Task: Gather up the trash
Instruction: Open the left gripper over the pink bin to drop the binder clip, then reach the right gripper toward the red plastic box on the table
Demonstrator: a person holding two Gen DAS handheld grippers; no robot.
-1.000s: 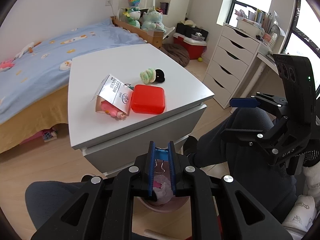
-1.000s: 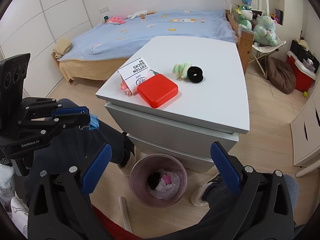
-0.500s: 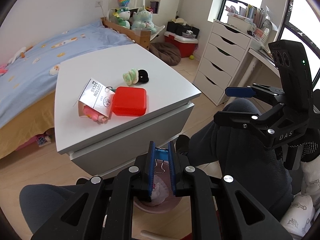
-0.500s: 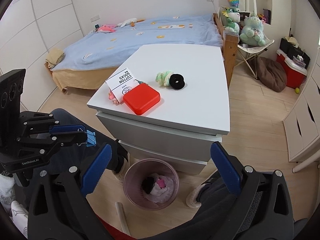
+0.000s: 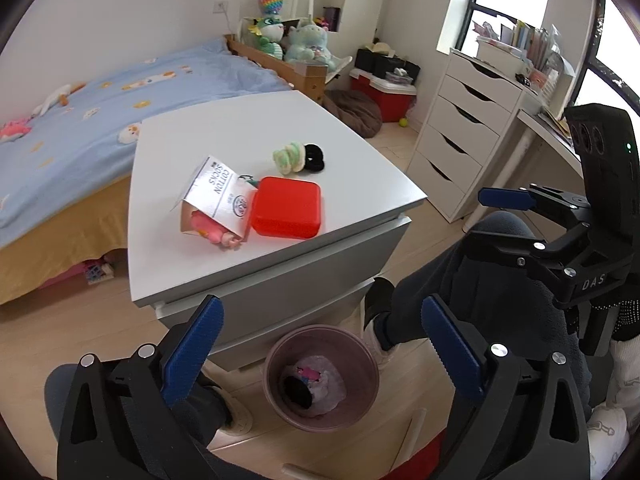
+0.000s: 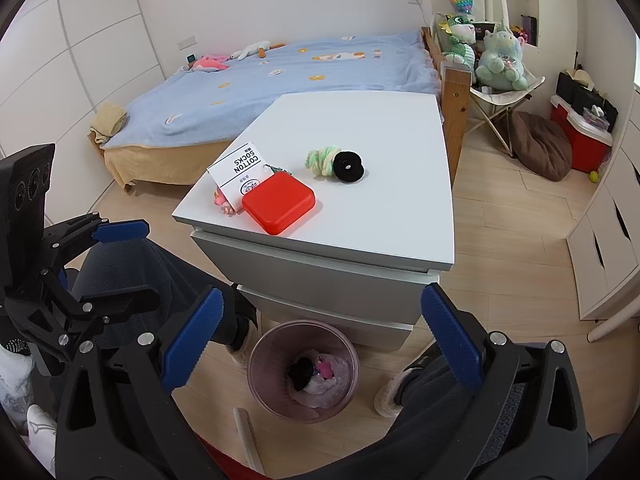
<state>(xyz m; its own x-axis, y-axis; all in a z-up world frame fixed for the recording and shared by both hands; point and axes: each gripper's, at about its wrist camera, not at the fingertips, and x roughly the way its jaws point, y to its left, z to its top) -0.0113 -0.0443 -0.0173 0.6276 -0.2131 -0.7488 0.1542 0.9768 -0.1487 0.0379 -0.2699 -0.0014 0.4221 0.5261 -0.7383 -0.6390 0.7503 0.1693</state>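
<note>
Left tongs opening wide over the round pink bin, nothing between them; right tongs gape empty. Bin's crumpled contents are indistinct. Sock packet half-hides something pink on the tabletop

Left hand-held gripper opening, clip gone.

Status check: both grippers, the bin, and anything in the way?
Left gripper jaws opening, nothing between them, above pink bin. Right gripper open, empty. Bin holds trash; sock pack and red box on table. Nothing blocking.
</note>
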